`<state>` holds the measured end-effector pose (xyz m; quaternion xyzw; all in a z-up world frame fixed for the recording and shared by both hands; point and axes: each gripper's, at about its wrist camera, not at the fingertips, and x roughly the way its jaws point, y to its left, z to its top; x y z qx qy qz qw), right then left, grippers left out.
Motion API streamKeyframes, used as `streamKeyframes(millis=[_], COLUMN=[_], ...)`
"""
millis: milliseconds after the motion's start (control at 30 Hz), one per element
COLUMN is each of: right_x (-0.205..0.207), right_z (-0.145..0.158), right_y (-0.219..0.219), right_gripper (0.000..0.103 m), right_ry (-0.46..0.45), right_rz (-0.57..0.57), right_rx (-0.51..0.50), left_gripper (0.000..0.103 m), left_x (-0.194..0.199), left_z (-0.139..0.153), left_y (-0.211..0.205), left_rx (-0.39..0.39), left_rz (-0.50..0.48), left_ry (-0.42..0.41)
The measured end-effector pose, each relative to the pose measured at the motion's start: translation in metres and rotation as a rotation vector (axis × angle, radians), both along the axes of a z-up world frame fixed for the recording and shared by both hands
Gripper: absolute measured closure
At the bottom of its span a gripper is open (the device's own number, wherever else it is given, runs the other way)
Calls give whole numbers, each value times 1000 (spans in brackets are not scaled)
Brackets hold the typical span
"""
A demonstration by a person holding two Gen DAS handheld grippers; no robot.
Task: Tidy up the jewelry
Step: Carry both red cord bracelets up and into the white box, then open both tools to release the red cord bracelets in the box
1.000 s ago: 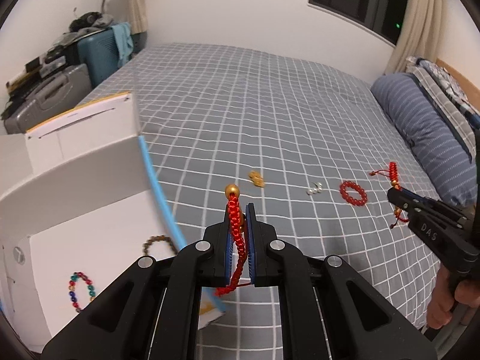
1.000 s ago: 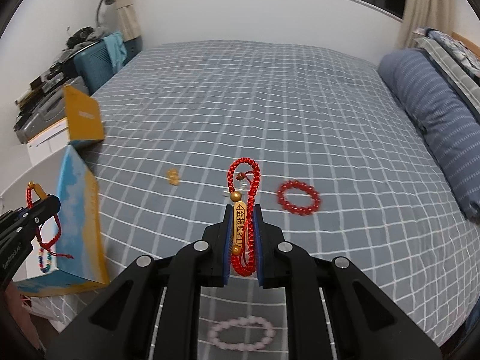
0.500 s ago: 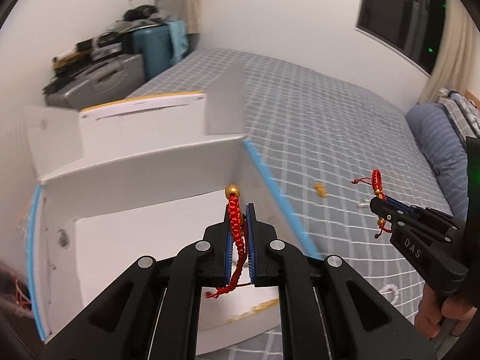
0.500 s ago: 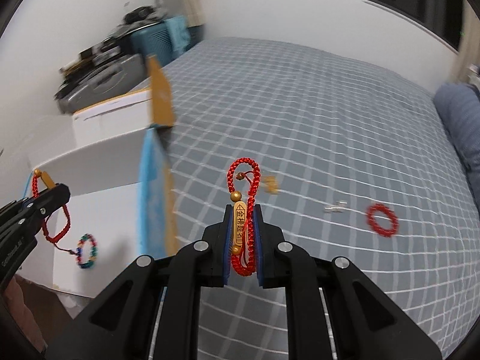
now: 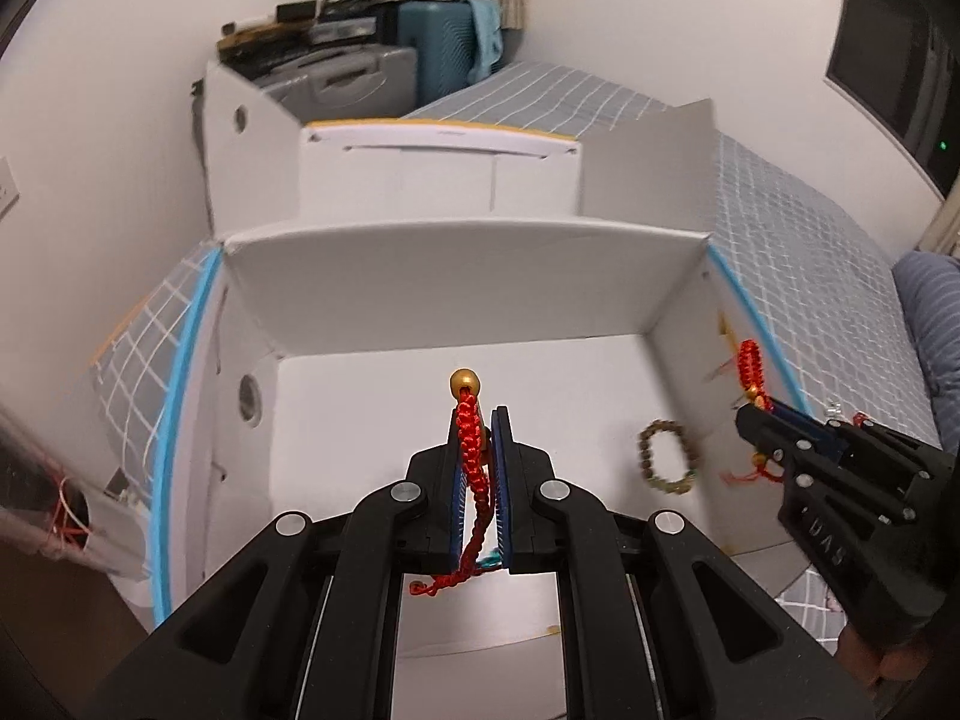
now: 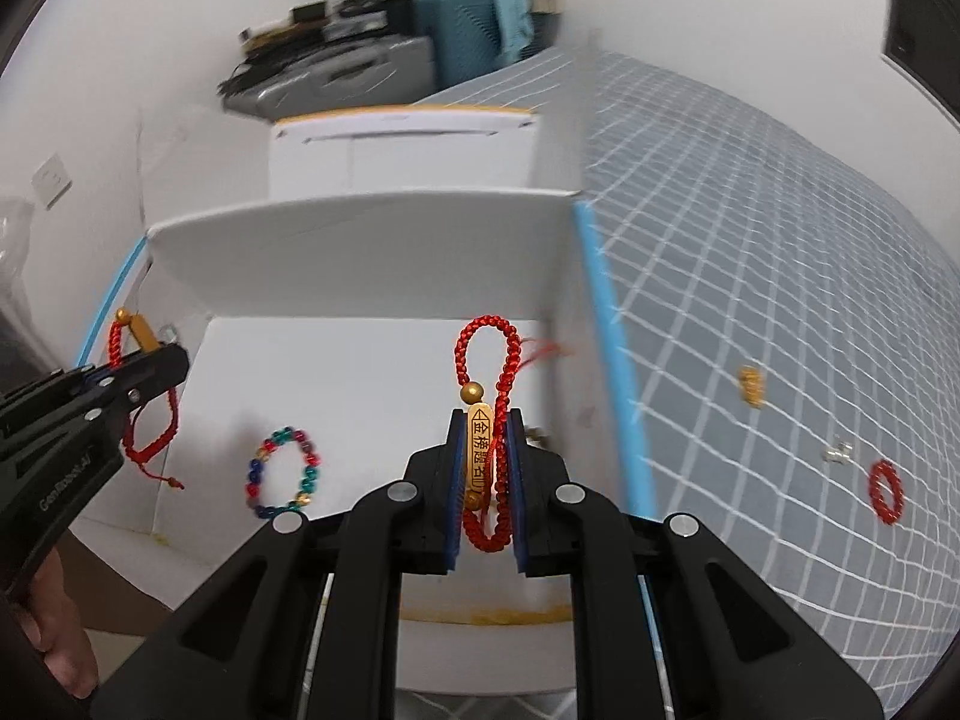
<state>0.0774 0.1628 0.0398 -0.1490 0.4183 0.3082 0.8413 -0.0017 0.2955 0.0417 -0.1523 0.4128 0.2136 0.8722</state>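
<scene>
My left gripper [image 5: 479, 420] is shut on a red braided cord bracelet with a gold bead [image 5: 470, 450] and holds it over the open white box [image 5: 468, 276]. My right gripper [image 6: 486, 420] is shut on a red cord bracelet with a gold inscribed bar [image 6: 481, 450] above the box's right side [image 6: 372, 234]. Each gripper shows in the other's view, the right one [image 5: 747, 414] and the left one [image 6: 174, 360]. A brown bead bracelet [image 5: 667, 456] and a multicoloured bead bracelet [image 6: 282, 471] lie on the box floor.
On the grey checked bed [image 6: 780, 276] lie a red bead bracelet [image 6: 885, 491], a small gold piece [image 6: 751, 387] and pearl earrings [image 6: 839, 451]. Suitcases [image 5: 372, 69] stand against the wall behind the box. A blue striped pillow [image 5: 930, 312] lies at the right.
Both grippers have swung left from over the bed to above the open box, each still holding its red bracelet. The box interior now fills both views.
</scene>
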Motion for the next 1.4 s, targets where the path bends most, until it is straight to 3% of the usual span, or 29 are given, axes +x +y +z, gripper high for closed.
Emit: streamKeyframes(millis=[467,667,700,833,900,967,1133,1400], right_x=[-3,-4,-6,-11,-13,-16,-15,-8], right_z=[-43,-41,-40,-31,-26,-21,-7,14], right_y=[36,41,39,36,34,32,21,-6], right_gripper=[91,88,82,63,45,39,26,11], right_ry=[118,105,99,72,54,40,10,-66], right_rz=[22,24,25,35,37,38,20,-38], right_rx=[-120,-121,-117,-91,-79,-64,-25,18], left_gripper=[96,94,92,61,54,38,15,6], left_x=[-10,-12,-13,-20,-22,-23,-27,-25], left_z=[-36,-39,-39,-32,-27,-23,-12,2], left_y=[17,17,18,16,17,18,16,6], left_rx=[-67,-66,-64,-46,-35,-30,9,27], left_rz=[54,68,71,94,100,106,120,111], left_ry=[104,118,119,100,87,71,39,-5])
